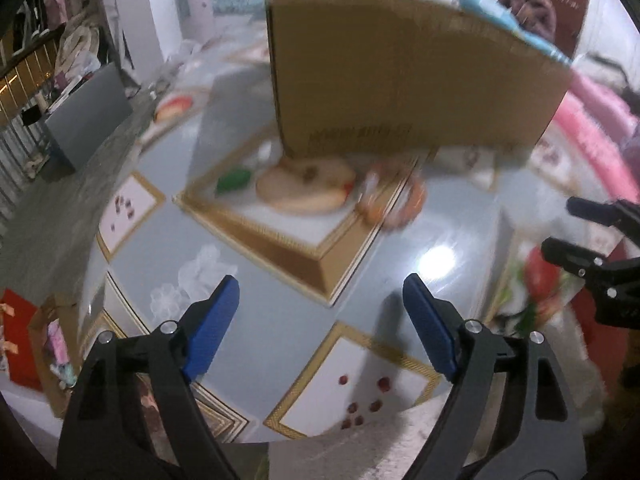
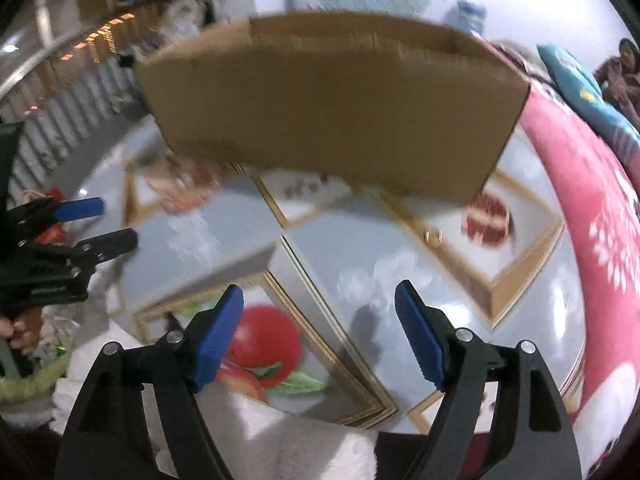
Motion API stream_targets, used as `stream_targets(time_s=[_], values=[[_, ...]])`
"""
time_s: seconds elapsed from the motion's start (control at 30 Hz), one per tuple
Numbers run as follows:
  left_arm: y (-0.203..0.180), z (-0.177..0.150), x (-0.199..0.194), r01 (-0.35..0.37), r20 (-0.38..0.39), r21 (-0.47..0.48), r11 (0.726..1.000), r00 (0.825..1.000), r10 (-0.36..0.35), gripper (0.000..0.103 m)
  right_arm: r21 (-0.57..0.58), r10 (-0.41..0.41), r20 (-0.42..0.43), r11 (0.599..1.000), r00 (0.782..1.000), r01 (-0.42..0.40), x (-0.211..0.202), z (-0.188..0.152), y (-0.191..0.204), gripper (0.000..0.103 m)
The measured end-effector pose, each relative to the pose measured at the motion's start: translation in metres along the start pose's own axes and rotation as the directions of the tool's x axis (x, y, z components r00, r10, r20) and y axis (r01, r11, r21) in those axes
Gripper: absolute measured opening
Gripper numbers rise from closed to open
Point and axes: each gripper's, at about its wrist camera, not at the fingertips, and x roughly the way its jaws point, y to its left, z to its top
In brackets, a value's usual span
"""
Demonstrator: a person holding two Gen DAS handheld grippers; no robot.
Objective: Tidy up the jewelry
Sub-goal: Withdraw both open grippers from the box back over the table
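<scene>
A brown cardboard box (image 1: 400,72) stands at the far side of a glossy printed tabletop (image 1: 280,312); it also shows in the right wrist view (image 2: 332,104). Beside its base lies an orange bracelet (image 1: 400,204). A small gold ring (image 2: 433,236) lies on the table in front of the box in the right wrist view. My left gripper (image 1: 320,304) is open and empty above the table, well short of the box. My right gripper (image 2: 319,312) is open and empty too, and shows at the right edge of the left wrist view (image 1: 576,232).
The tabletop is printed with gold-framed fruit pictures. A pink blanket (image 2: 592,216) lies along the right side. A grey box (image 1: 88,112) stands on the floor at the left. A small carton with pink items (image 1: 52,348) sits at the lower left.
</scene>
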Motion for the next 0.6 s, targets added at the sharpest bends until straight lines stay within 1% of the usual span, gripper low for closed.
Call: stream_targets(time_s=[0.03,0.07,0.13,0.23,0.3,0.47,0.6], values=[[-0.0014,-0.0011,-0.0002,-0.012,0.025,0.008,1.000,1.000,0.012,0.085,0.006,-0.018,-0.011,1.000,1.000,0.018,0.0033,-0.0001,0.0005,0.078],[-0.0024,-0.0011,-0.0001,-0.024,0.042,0.015,1.000,0.999,0.023,0.085,0.010,-0.036,-0.010,0.999,0.999,0.036,0.0056,-0.0010,0.0014,0.083],[-0.0024,-0.0013,0.0019,-0.040,0.046,0.023,0.999,0.998,0.039,0.088,0.012,-0.061,-0.003,0.998,0.998,0.061,0.0064,-0.0013,0.0038,0.088],[0.0030,-0.0035,0.0037,-0.036,0.042,-0.005,0.999,0.998,0.036,0.092,0.031,-0.067,-0.011,0.997,0.998,0.068,0.0082,-0.0016,0.0047,0.091],[0.0026,-0.0046,0.0035,-0.041,0.048,-0.001,0.999,0.998,0.041,0.095,0.053,-0.068,-0.018,0.996,0.998,0.069,0.0098,-0.0026,0.0026,0.096],[-0.0005,-0.0019,0.0035,-0.045,0.055,0.002,0.999,0.997,0.045,0.096,0.037,-0.058,-0.030,0.998,0.998,0.059,0.0123,0.0044,0.0014,0.097],[0.0003,0.0022,0.0049,-0.045,0.041,-0.004,0.999,0.998,0.045,0.096,0.040,-0.056,-0.021,0.998,0.998,0.057,0.0118,0.0039,0.0014,0.097]])
